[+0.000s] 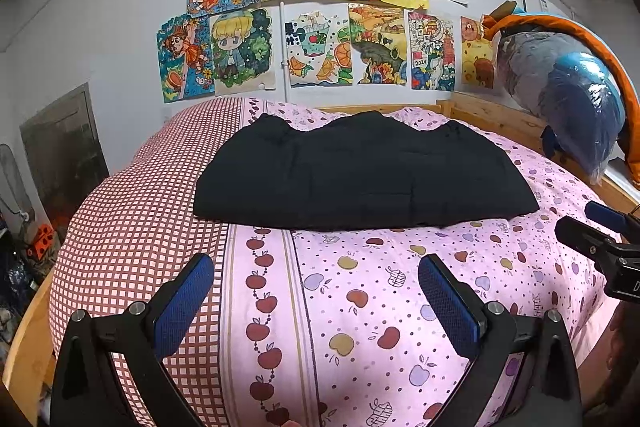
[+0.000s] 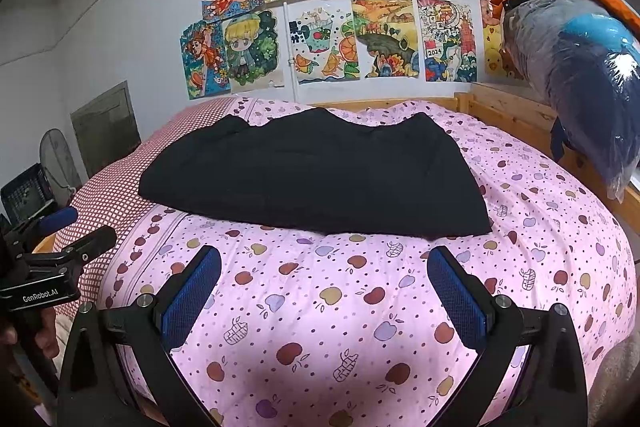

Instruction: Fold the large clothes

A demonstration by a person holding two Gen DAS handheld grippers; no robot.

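The black padded garment [image 1: 360, 171] is lying flat on the bed, across the pink apple-print quilt [image 1: 360, 307] and partly on its red-checked panel [image 1: 152, 227], already looking folded into a wide block. The left tongs [image 1: 316, 307] and right tongs [image 2: 324, 303] are both hovering spread and empty, short of its near edge. The thick layers may be springing apart or sliding if only the top one gets pinched. The clear plastic bag [image 2: 592, 83] on the wooden bed frame [image 2: 508, 107] is holding bundled blue and grey bedding.
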